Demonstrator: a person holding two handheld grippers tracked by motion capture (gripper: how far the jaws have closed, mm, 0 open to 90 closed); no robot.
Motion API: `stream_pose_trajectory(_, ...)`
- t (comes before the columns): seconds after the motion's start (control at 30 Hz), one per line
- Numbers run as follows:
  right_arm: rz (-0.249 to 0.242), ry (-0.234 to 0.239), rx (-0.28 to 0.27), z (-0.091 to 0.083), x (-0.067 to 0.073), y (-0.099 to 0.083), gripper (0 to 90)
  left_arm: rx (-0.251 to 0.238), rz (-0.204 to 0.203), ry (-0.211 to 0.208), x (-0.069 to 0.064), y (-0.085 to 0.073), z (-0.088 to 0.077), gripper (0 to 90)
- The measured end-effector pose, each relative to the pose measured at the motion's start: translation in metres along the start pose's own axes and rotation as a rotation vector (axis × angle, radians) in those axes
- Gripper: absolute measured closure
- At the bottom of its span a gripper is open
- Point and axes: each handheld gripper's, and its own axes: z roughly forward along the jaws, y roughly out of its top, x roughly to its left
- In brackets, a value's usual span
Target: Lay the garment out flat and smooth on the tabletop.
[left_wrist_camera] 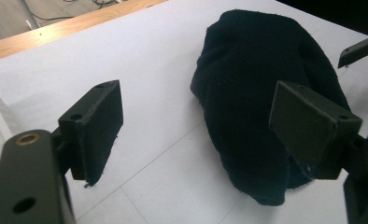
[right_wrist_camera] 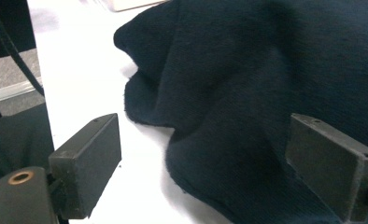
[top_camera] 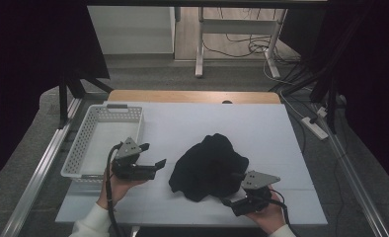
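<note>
Basket point(top_camera: 86, 148): white, at the table's left edge
Left gripper point(top_camera: 153, 157): jaws wide apart, nothing between them, just left of the cloth
Black cloth point(top_camera: 210, 165): crumpled mid-table
Right gripper point(top_camera: 230, 188): jaws spread, at the cloth's near edge

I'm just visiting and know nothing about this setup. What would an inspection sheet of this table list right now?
Surface: white table top, flat, with a wooden edge at the far side.
Job's things: crumpled black cloth lying near the middle.
Clutter: white perforated basket at the left; nothing seen inside.
Grippers: left hand-held gripper open, apart from the cloth; right hand-held gripper open, at the cloth's near edge.
Cables: one trails from each gripper; more lie on the floor beyond the table, with a power strip at the right.
Surroundings: dark curtains at both sides, white table legs behind.
</note>
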Motion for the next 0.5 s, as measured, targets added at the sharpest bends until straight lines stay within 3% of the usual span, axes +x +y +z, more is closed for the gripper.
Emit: stream_pose_trajectory(0.5,-0.030,0.031,0.060,0.024,0.011,0.007,13.5,0.018,0.041,-0.028,-0.014,0.005,0.005,18.2)
